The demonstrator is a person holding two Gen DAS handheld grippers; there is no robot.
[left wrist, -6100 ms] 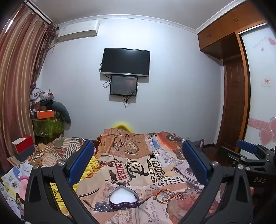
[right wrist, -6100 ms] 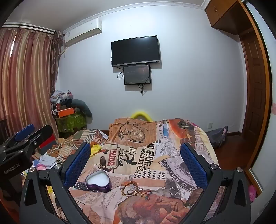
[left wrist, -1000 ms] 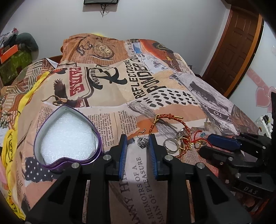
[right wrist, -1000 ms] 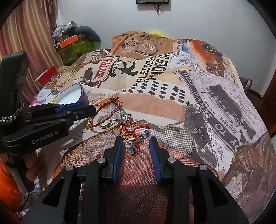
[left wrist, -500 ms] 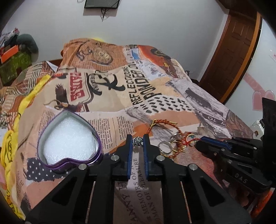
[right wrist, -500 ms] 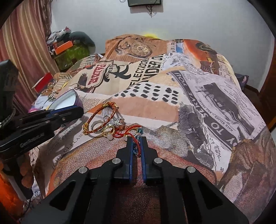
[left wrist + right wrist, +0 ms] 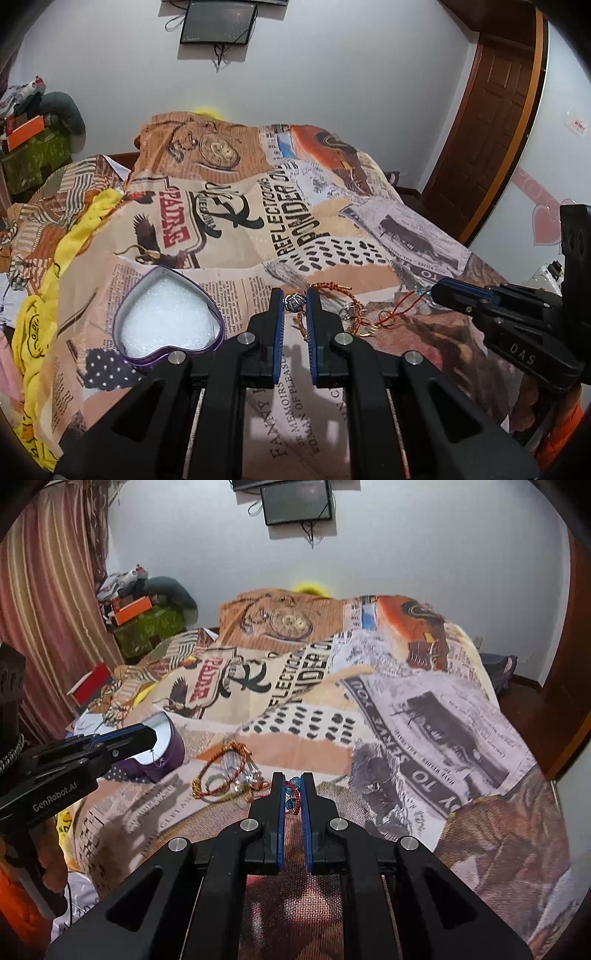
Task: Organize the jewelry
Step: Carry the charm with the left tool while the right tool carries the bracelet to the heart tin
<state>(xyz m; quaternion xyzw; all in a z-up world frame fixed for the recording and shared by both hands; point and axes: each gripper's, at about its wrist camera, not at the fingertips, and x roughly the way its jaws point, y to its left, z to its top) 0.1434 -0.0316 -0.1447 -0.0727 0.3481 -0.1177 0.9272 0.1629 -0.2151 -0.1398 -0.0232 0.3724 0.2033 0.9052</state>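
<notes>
My left gripper (image 7: 295, 301) is shut on a small silver earring (image 7: 294, 302) and holds it just above the bedspread, right of the purple heart-shaped tin (image 7: 168, 325) lined with white foam. My right gripper (image 7: 292, 792) is shut on a red cord bracelet with blue beads (image 7: 291, 794), lifted slightly; its red cord (image 7: 400, 304) trails from the right gripper's tip in the left wrist view. The remaining jewelry pile (image 7: 225, 779), with an orange cord bracelet, rings and gold pieces, lies between the grippers. The tin (image 7: 166, 747) also shows in the right wrist view.
The printed bedspread (image 7: 258, 221) covers the bed. A yellow cloth (image 7: 74, 236) lies along its left edge. A cluttered side table (image 7: 147, 624) and striped curtains (image 7: 44, 602) stand at the left, a wooden door (image 7: 491, 122) at the right.
Both grippers closed from wide open: the left on the earring, the right on the beaded bracelet. Both have since lifted slightly, with the bracelet's cord pulled out of the pile.
</notes>
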